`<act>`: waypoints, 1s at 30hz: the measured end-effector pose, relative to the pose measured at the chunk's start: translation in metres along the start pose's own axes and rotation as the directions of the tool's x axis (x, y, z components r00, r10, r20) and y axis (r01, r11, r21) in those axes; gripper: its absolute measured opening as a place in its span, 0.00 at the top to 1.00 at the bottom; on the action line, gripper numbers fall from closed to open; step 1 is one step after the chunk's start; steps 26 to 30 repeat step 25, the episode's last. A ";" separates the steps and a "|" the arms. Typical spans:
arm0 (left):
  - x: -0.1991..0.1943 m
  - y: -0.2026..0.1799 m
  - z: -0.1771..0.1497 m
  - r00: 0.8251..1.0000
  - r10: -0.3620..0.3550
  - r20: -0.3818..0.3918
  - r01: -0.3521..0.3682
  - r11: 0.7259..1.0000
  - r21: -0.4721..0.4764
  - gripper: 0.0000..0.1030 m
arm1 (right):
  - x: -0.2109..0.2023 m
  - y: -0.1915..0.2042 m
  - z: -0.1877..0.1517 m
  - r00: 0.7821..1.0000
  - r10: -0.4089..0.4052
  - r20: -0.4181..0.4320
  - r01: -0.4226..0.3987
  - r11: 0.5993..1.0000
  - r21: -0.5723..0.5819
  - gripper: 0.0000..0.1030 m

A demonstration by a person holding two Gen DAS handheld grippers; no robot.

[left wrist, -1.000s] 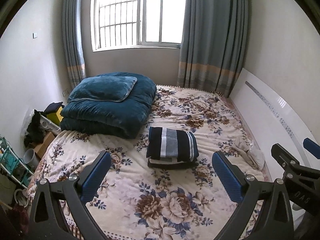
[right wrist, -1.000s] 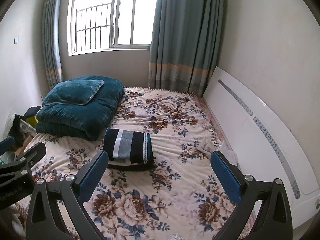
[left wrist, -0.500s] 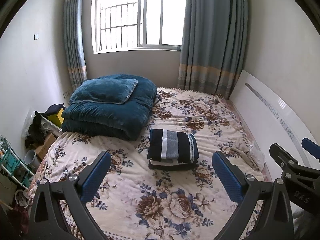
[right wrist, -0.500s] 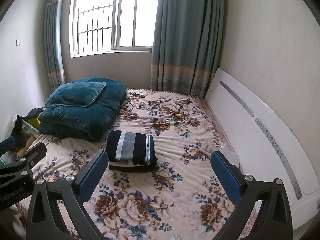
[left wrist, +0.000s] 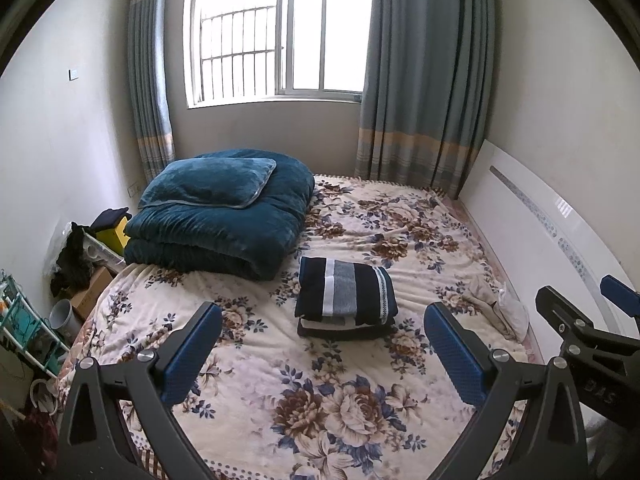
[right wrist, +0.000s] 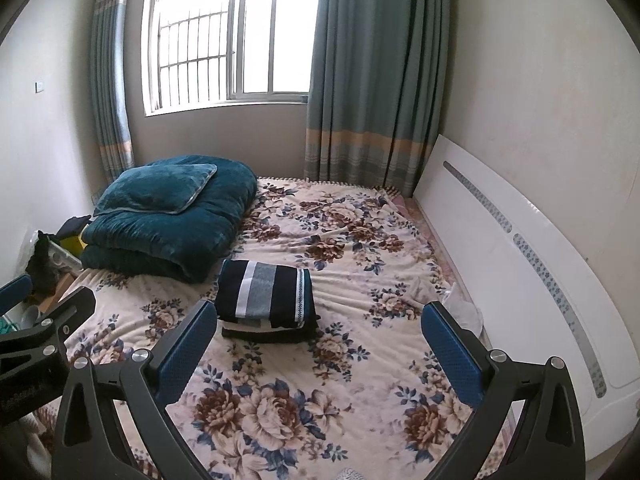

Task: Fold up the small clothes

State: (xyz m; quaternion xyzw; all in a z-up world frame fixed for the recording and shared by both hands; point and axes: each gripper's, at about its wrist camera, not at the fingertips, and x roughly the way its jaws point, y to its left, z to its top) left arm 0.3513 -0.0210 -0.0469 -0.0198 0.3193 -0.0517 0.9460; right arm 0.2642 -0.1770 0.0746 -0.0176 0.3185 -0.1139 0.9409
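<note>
Left wrist view, left gripper (left wrist: 322,340) and right gripper (right wrist: 318,338) both wide apart (empty), folded striped clothes stack (left wrist: 346,300) on floral bed (left wrist: 320,392).

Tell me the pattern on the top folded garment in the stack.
Navy with white and grey stripes; clearest in the left wrist view.

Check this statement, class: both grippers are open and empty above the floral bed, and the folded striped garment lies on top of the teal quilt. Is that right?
One detail is wrong. The folded striped garment is not on the teal quilt; it lies beside it, on a small stack on the floral bed, as the left wrist view shows. The left gripper and right gripper are indeed open and empty.
</note>
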 end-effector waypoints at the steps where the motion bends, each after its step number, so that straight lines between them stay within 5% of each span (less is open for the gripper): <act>1: 0.000 -0.001 0.000 1.000 0.003 -0.001 -0.003 1.000 0.000 0.00 | 0.000 0.002 -0.001 1.000 0.001 0.002 -0.001 1.000 0.000 0.00; 30: -0.016 0.007 -0.011 0.999 0.044 0.014 -0.043 0.999 -0.023 0.00 | -0.009 0.010 -0.008 1.000 0.023 0.001 -0.023 1.000 -0.006 0.00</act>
